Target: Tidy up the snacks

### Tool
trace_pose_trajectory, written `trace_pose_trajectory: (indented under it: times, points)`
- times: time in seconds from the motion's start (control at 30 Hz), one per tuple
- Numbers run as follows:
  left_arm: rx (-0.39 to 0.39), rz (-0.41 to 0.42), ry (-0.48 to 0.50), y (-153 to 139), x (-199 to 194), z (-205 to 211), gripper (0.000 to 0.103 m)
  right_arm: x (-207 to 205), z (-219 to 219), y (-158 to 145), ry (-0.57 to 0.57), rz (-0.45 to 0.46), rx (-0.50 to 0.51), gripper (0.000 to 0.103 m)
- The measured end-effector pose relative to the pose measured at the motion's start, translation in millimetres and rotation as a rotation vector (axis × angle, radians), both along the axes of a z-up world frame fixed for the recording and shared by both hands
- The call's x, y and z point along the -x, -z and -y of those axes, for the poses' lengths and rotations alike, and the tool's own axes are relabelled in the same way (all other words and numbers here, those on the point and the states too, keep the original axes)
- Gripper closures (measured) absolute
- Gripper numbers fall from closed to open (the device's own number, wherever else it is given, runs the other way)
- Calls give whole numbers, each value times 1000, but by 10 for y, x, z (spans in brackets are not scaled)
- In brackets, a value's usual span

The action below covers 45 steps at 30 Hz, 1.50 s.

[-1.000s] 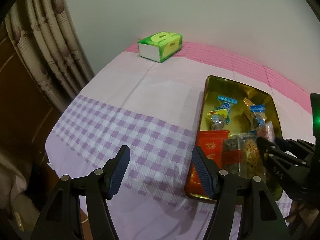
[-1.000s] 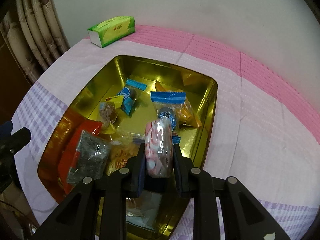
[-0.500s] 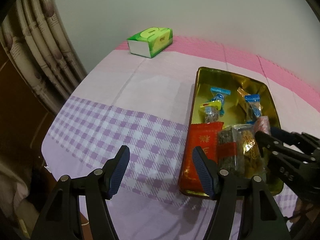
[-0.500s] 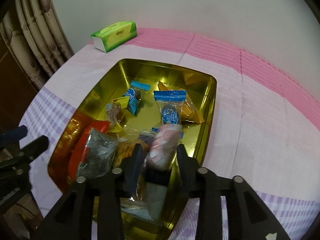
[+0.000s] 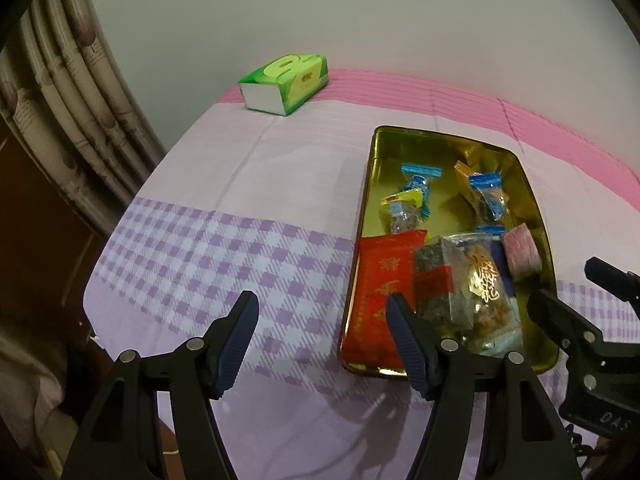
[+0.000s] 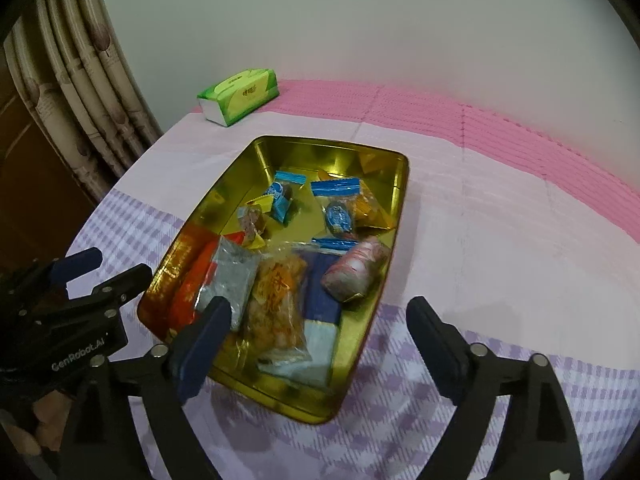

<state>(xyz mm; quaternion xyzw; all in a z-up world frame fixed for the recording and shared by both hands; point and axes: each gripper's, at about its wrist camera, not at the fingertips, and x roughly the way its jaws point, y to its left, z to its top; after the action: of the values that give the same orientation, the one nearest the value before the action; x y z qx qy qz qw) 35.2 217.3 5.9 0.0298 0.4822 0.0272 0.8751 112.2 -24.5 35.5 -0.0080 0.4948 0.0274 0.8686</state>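
A plain pale grey wall (image 6: pixel 360 20) rises behind the surface, which wears a cotton cloth (image 5: pixel 280 184) banded bright pink, pale pink and lilac check. Beige pleated curtains with faint leaf prints (image 6: pixel 76 80) hang left, beside dark brown wood (image 5: pixel 32 216). Lighting is dim and even.

You can read "GenRobot.AI" on the left gripper (image 6: pixel 76 268) body and "DAS" on the right gripper (image 5: pixel 576 284) body; the snack wrappers' print stays illegible.
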Motion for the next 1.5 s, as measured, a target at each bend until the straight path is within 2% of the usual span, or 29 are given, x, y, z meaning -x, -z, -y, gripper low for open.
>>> trace_pose_trajectory:
  times: [0.23,0.53,1.5]
  points:
    - [-14,2,9,-22,62,41,35,108,11,52,-6,-19,-19,11]
    - [-2,-1,16,-34,96,56,35,161,-39,45,-12,-11,9,9]
    - [5,-7,25,-23,110,86,35,189,-134,111,-35,-32,18,8]
